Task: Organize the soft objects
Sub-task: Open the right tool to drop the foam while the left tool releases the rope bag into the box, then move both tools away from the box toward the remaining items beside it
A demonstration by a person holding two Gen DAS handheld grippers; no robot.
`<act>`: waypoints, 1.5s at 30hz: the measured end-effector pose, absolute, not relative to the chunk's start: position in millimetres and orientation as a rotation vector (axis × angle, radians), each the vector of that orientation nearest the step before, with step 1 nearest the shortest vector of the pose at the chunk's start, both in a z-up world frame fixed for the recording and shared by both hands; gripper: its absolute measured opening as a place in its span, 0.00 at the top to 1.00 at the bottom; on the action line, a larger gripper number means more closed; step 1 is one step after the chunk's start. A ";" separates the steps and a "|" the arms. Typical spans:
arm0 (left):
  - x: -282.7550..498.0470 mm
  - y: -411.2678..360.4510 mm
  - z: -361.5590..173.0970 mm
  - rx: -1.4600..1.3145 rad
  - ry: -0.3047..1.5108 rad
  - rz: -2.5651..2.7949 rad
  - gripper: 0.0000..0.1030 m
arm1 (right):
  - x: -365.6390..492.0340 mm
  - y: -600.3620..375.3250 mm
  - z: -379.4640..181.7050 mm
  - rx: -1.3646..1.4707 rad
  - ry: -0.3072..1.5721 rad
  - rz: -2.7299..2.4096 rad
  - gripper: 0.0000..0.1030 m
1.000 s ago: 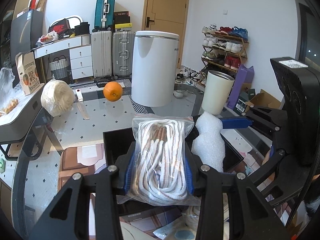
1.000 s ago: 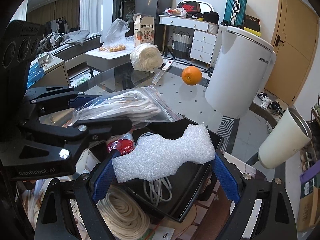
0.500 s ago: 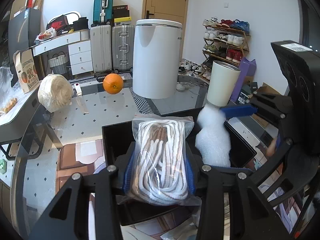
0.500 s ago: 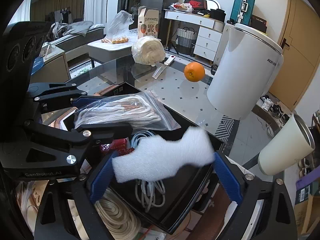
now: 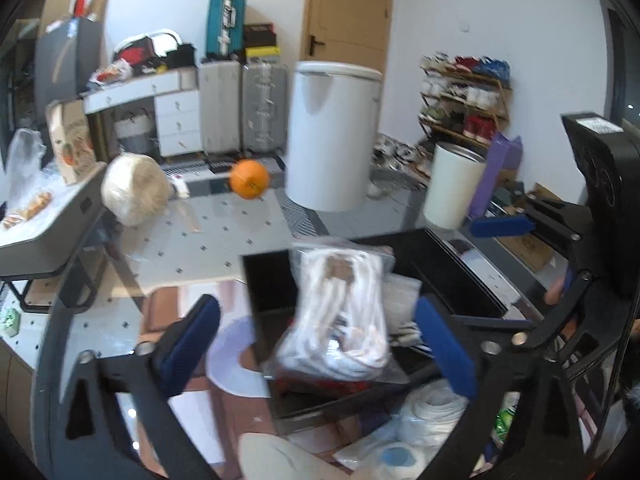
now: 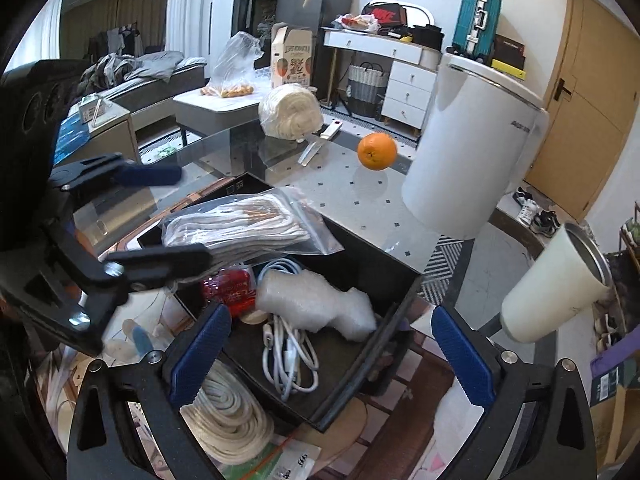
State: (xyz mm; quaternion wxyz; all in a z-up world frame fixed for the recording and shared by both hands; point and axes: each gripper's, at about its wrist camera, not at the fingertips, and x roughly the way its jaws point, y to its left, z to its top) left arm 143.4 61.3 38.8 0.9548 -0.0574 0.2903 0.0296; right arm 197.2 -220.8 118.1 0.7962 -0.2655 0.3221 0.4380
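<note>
A clear bag of white rope point(image 5: 344, 316) lies loose over the near side of the black bin point(image 5: 456, 276), between the open fingers of my left gripper point(image 5: 320, 344); it also shows in the right wrist view point(image 6: 240, 224). A white foam piece point(image 6: 316, 304) lies inside the bin point(image 6: 384, 264) beside a white cable point(image 6: 288, 352) and a red packet point(image 6: 230, 286). My right gripper point(image 6: 326, 356) is open and empty, just above the bin's near edge.
On the glass table stand an orange point(image 6: 376, 151), a roll of cream yarn point(image 6: 290, 116), a white bucket point(image 6: 468, 152) and a white cup point(image 6: 556, 292). A coil of cream rope point(image 6: 228, 416) lies beside the bin.
Both grippers have opened. The rope bag has dropped from the left gripper onto the bin, and the foam piece has dropped from the right gripper into the bin.
</note>
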 end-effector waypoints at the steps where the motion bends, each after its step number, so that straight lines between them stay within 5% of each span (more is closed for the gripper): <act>1: 143.9 64.3 37.7 -0.120 0.594 0.057 0.02 | 197.3 -223.1 118.9 -0.567 0.688 0.933 0.01; 45: 134.9 44.4 39.7 -0.116 0.621 -0.122 0.01 | 198.0 -245.4 124.1 -0.509 0.671 0.884 0.01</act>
